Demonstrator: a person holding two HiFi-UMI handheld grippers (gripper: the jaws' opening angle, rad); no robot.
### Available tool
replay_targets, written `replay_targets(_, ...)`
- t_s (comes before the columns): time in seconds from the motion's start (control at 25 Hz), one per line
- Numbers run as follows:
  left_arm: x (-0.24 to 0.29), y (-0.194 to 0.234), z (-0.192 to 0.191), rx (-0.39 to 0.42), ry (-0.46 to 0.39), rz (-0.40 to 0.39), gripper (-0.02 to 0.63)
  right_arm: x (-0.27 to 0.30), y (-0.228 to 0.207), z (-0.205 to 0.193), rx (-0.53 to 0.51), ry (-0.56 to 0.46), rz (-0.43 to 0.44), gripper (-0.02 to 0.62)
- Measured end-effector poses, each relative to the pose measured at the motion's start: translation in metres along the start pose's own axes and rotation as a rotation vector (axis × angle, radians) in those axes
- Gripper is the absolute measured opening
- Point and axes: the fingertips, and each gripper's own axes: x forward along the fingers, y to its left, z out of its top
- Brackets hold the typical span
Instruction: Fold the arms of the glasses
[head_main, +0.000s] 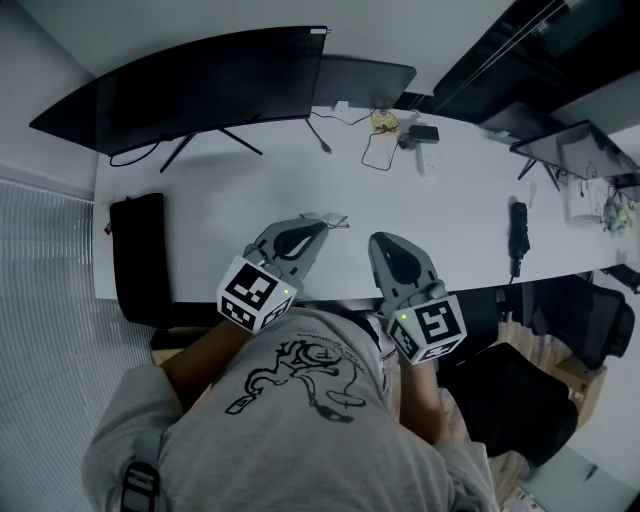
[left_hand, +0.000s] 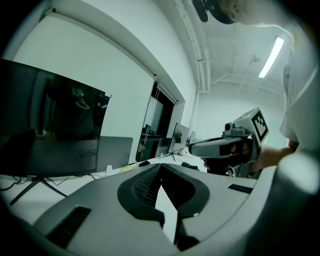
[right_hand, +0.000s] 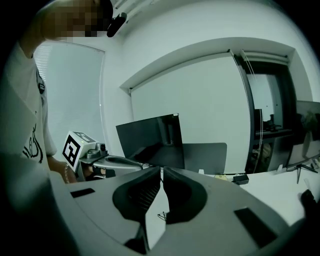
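Note:
A thin wire-framed pair of glasses (head_main: 337, 219) lies on the white table (head_main: 230, 200), just beyond the tip of my left gripper (head_main: 322, 224). The left gripper (left_hand: 160, 165) is shut, with nothing between its pads. My right gripper (head_main: 378, 240) hovers to the right of the glasses, apart from them. In the right gripper view its jaws (right_hand: 161, 170) meet at the tips with nothing gripped. Through the slit below them a small dark bit of the glasses (right_hand: 162, 216) shows on the table underneath. Each gripper appears in the other's view, raised above the table.
A large dark monitor (head_main: 200, 85) and a laptop (head_main: 365, 80) stand at the table's back. A black case (head_main: 140, 255) lies at the left edge, a cable and power strip (head_main: 425, 155) at the back, a black device (head_main: 518, 230) at the right. The person's torso covers the front edge.

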Motion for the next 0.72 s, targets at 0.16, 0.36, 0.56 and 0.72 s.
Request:
replay_targets(0.16, -0.008, -0.008, 0.013, 0.009, -0.029, -0.006, 0.02, -0.008, 0.011, 0.012, -0.035, -0.003, 0.003, 0.025)
replay_targets(0.36, -0.018, -0.015, 0.024, 0.02, -0.048, -0.011, 0.02, -0.013, 0.019, 0.023, -0.042, -0.013, 0.007, 0.023)
replay_targets(0.56, -0.022, -0.012, 0.028, 0.012, -0.058, -0.006, 0.02, -0.015, 0.02, 0.029, -0.065, -0.009, -0.005, 0.023)
replay_targets(0.72, -0.025, -0.01, 0.028, 0.009, -0.058, -0.001, 0.02, -0.017, 0.019, 0.03, -0.068, -0.006, -0.016, 0.023)
